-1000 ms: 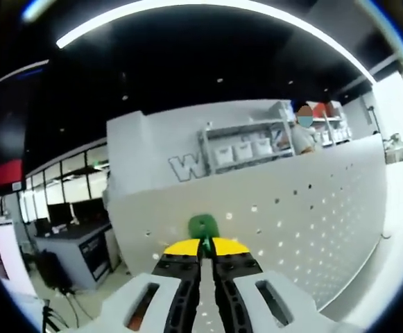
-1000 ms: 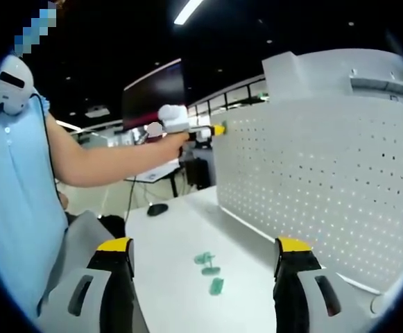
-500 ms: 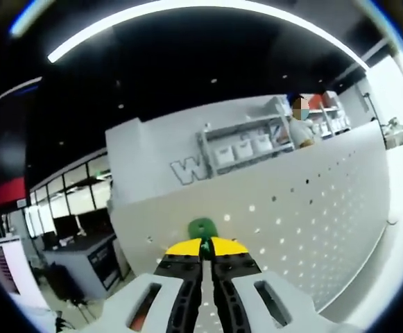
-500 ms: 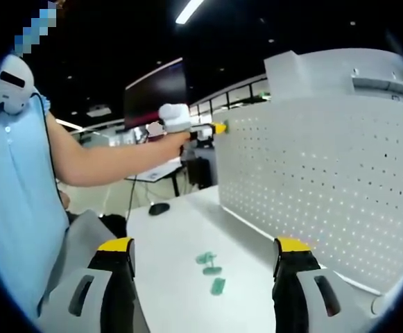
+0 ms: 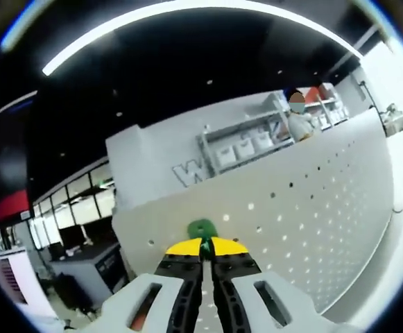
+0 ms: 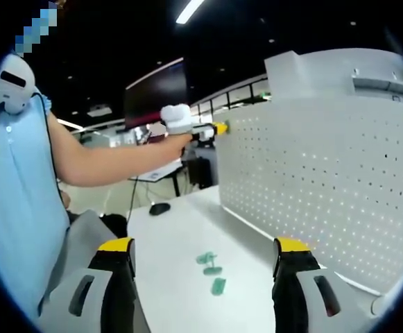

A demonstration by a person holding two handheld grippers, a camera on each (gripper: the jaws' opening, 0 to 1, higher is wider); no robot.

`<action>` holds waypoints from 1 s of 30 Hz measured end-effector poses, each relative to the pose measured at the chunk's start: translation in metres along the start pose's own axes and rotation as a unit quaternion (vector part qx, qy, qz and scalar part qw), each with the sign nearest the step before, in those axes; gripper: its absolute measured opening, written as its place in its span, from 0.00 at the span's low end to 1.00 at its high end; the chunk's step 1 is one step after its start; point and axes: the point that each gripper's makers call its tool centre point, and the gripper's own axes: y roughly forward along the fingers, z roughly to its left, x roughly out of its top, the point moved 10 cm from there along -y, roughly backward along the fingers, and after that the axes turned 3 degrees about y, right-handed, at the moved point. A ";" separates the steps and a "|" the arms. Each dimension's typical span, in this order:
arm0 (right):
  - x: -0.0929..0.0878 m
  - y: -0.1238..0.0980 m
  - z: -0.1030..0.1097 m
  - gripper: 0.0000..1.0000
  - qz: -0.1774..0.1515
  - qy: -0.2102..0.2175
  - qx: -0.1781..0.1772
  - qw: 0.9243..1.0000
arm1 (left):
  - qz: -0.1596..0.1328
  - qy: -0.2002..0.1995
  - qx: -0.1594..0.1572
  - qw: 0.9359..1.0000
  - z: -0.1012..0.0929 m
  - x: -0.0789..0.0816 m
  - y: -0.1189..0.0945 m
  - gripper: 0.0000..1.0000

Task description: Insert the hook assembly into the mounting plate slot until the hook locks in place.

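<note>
Left tool [image 5: 206, 244]: jaws pressed close together, clenched on a small green hook [image 5: 202, 228]. Held up high, right at the top left part of the white board with holes [image 5: 312, 222], the hook tip against or just in front of the board face. Cannot tell if hooked into a hole. Also seen in the right gripper view [image 6: 218, 128], far off, held by a person's arm [image 6: 111, 163] stretched out to the board's upper corner.

Right tool [image 6: 204, 267]: jaws wide apart, released, holding nothing. Low over the white table [image 6: 180, 236], with yellow tips on each side.

On the table between those jaws, three more green hook pieces [image 6: 209, 270], lying flat, close to each other, near the foot of the board [image 6: 319, 187]. Board standing upright on the table, full of small round holes in rows.

A dark computer mouse [image 6: 159, 207] at the far edge of the table. Person in a light blue shirt [image 6: 14, 201] at the left of the right gripper view.

Behind the board in the left gripper view: a grey wall with big letters [image 5: 187, 173], shelves with white boxes [image 5: 246, 146], another person [image 5: 299, 121] standing far away.
</note>
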 end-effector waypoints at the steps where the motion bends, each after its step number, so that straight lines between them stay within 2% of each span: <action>1: 0.000 0.000 0.000 0.82 -0.001 0.000 0.000 1.000 | 0.019 -0.020 -0.005 1.000 -0.001 -0.006 -0.002 0.03; 2: 0.000 0.000 0.000 0.82 -0.001 0.000 0.000 1.000 | -0.010 -0.030 -0.005 0.999 0.000 -0.003 0.000 0.03; 5: 0.000 0.000 0.001 0.82 0.000 0.000 0.000 1.000 | 0.003 -0.019 -0.001 1.000 -0.002 -0.001 0.000 0.03; 17: 0.000 -0.001 0.002 0.82 0.000 -0.002 -0.002 1.000 | 0.007 -0.050 -0.013 0.999 0.002 -0.004 0.000 0.05; 30: 0.001 0.002 0.001 0.82 0.002 -0.004 0.001 1.000 | 0.011 -0.071 -0.016 0.997 0.007 -0.007 -0.004 0.17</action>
